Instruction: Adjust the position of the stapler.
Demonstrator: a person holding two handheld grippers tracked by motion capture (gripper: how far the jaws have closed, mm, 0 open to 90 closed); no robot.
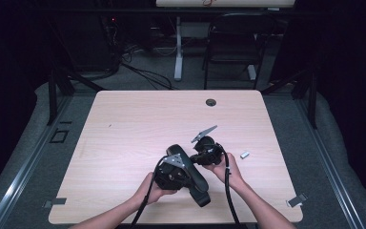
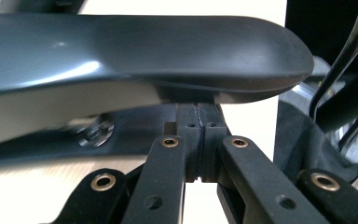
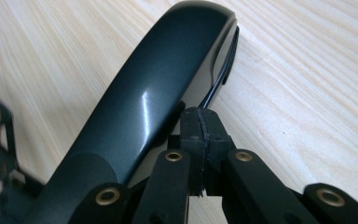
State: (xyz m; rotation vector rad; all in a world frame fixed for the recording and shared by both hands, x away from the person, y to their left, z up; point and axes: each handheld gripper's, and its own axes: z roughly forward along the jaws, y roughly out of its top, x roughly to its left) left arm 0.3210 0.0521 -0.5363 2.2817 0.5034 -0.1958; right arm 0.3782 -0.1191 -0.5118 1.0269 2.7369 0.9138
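Observation:
A long, glossy dark curved piece [image 1: 196, 181], shaped like a telephone handset, lies between the person's hands near the table's front edge. My left gripper [image 1: 172, 172] sits against its left side. In the left gripper view, that gripper [image 2: 200, 122] has its pads pressed together right under the dark piece [image 2: 144, 51]. My right gripper [image 1: 206, 155] is at the piece's far end. In the right gripper view, the right gripper [image 3: 200, 125] is shut beside the dark piece [image 3: 158, 88]. A thin dark line on the piece's edge runs down to the tips; whether it is pinched is unclear.
A small silver object [image 1: 244, 154] lies to the right of the hands on the light wooden table [image 1: 138, 124]. A cable hole [image 1: 211, 102] sits near the far edge, and tape marks [image 1: 297, 200] are at the front corners. A chair [image 1: 231, 45] stands beyond the table.

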